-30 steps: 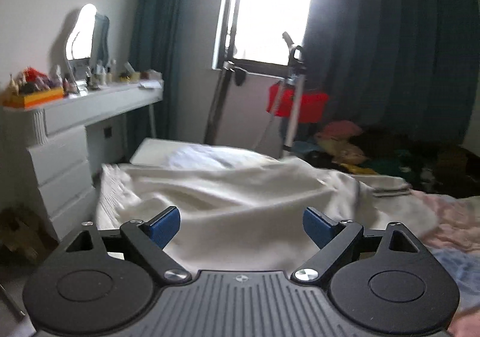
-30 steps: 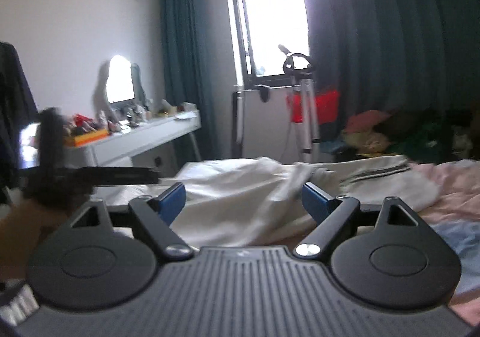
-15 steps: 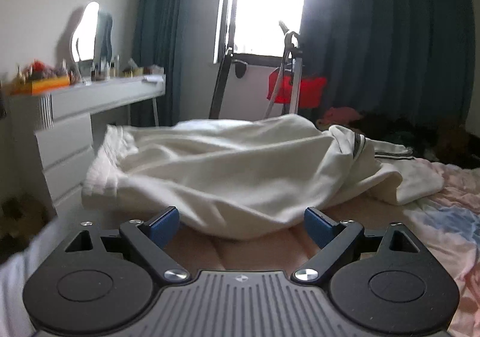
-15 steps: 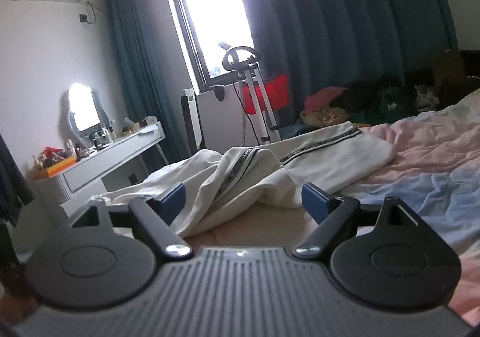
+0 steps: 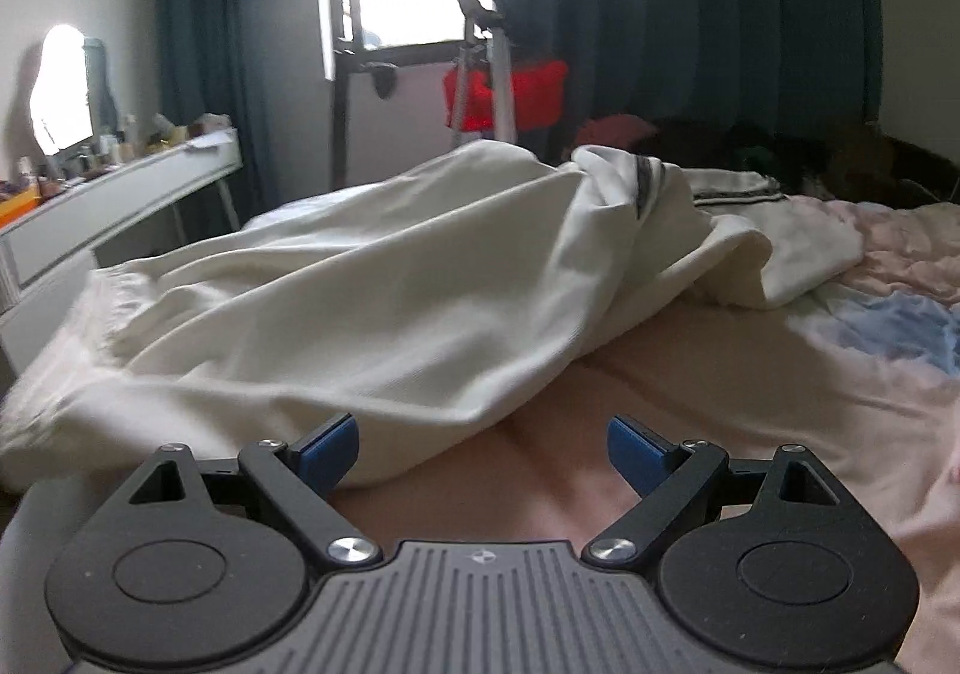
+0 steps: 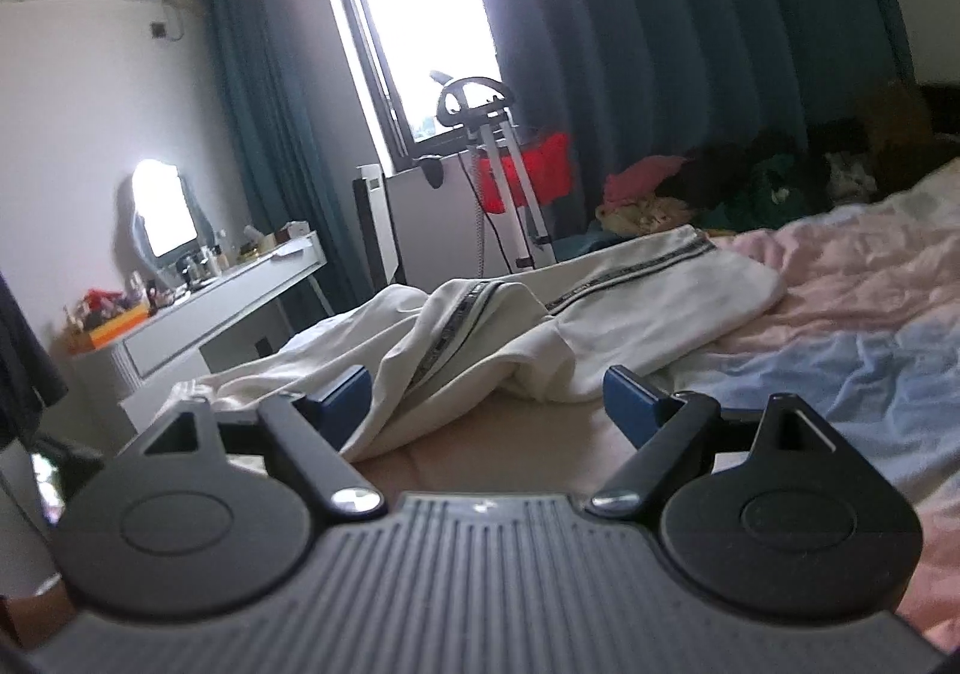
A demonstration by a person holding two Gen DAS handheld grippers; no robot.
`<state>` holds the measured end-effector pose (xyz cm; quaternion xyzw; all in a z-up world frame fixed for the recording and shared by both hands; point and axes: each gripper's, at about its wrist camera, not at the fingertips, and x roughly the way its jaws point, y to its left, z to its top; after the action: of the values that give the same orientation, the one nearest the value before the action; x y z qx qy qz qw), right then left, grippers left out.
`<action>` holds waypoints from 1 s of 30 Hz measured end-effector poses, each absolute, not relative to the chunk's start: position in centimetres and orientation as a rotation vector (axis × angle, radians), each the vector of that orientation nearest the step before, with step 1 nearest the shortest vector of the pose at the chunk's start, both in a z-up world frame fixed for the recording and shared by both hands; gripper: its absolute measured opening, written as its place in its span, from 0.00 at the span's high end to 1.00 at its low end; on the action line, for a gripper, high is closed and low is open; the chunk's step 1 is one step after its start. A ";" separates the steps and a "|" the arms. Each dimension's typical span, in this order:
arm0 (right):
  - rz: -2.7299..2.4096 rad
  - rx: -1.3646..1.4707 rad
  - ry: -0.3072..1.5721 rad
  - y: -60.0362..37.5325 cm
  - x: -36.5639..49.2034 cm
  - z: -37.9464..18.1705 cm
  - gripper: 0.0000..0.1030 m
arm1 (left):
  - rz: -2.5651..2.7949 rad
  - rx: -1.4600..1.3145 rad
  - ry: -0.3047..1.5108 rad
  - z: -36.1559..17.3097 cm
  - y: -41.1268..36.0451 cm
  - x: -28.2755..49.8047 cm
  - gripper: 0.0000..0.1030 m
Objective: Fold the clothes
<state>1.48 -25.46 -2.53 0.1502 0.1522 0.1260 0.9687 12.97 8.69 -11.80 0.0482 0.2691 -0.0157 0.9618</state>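
We hold the left gripper (image 5: 483, 449) low over the near edge of the bed (image 5: 690, 392), its blue pads spread wide with nothing between them; the left pad sits just at the hem of the white garment (image 5: 360, 302), whether touching we cannot tell. The garment lies crumpled across the left half of the bed, one part bunched toward the left edge and a striped length trailing back toward the far side, so we judge the folding barely begun: no crease is set, nothing is squared or stacked, and the cloth has yet to be spread flat. Our right gripper (image 6: 486, 395) is likewise fully open and empty, hovering near the same heap, with the garment's striped band (image 6: 456, 326) rising between its pads but beyond them. To the right the pink and blue bedsheet (image 6: 840, 326) lies bare and rumpled, giving room to lay the piece out. Around us, from the left: a white dressing table (image 6: 240, 302) with a lit mirror (image 6: 165, 215) off the bed's left edge, a window (image 6: 420, 14), a metal stand (image 6: 498, 176) with something red on it, dark curtains (image 6: 690, 14), and a pile of coloured clothes (image 6: 720, 182) past the far edge. Nothing lies on the garment; its own tangle is the obstacle
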 end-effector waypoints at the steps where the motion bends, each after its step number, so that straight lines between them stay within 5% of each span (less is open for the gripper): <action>1: 0.245 0.315 0.315 -25.8 1.7 -2.7 0.16 | -0.035 0.096 0.544 -11.7 8.2 14.3 0.11; 17: 0.127 0.403 0.479 -27.2 8.8 -7.4 0.17 | -0.108 0.072 0.537 -10.2 0.3 34.7 0.17; 19: 0.144 0.426 0.534 -27.4 10.0 -8.3 0.17 | -0.110 0.066 0.533 -10.2 -0.3 36.3 0.25; 24: 0.141 0.411 0.587 -27.5 12.1 -10.4 0.17 | -0.089 0.082 0.575 -10.4 -1.4 38.8 0.80; 30: 0.121 0.473 0.646 -28.1 13.4 -12.5 0.17 | -0.199 0.093 0.497 -7.9 -1.6 33.1 0.90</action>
<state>13.42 -28.12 -12.52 0.2299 0.3143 0.0586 0.9192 33.12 -1.56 -7.94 0.0460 0.2455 -0.0983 0.9633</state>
